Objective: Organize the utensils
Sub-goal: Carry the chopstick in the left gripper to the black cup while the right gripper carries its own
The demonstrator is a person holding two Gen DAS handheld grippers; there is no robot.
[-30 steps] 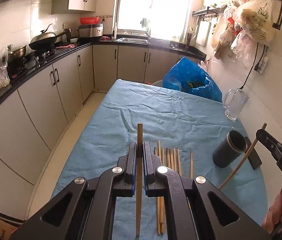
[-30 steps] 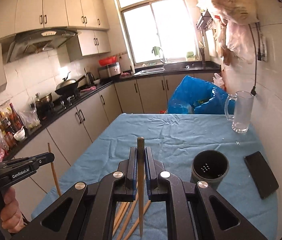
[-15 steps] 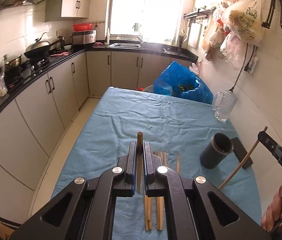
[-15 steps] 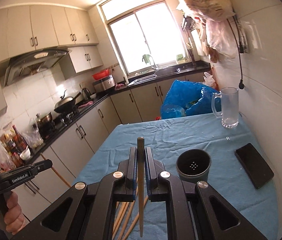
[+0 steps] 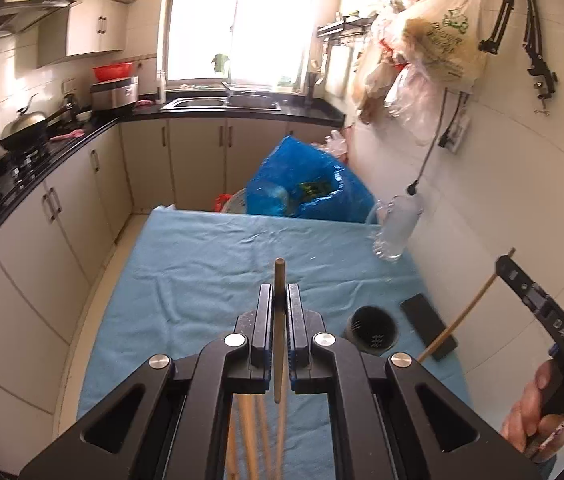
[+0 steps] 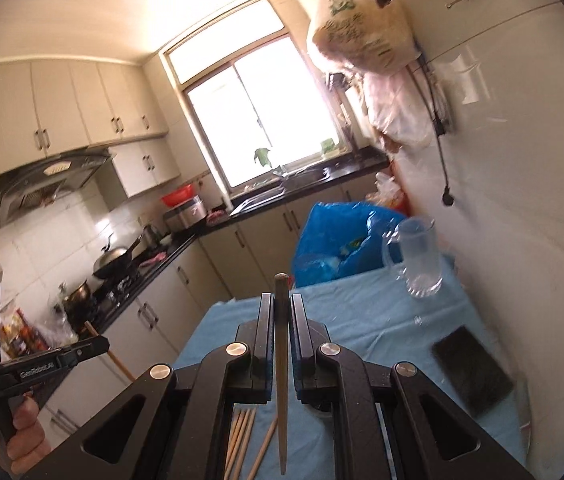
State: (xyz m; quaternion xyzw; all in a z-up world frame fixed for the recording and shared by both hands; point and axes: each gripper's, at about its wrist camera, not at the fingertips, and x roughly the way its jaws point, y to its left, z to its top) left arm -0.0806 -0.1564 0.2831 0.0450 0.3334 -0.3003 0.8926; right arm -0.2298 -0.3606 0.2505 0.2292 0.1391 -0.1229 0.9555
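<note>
Above the blue tablecloth, the left gripper is pinching one chopstick tight between its closed jaws. Beside it, the right gripper is clamping a second chopstick the same way. More chopsticks are lying loose on the cloth under both grippers. A dark cup is standing near a phone, with a glass mug further back.

I've raised both grippers off the table; the loose chopsticks have sunk low, the dark cup sits nearer centre
</note>
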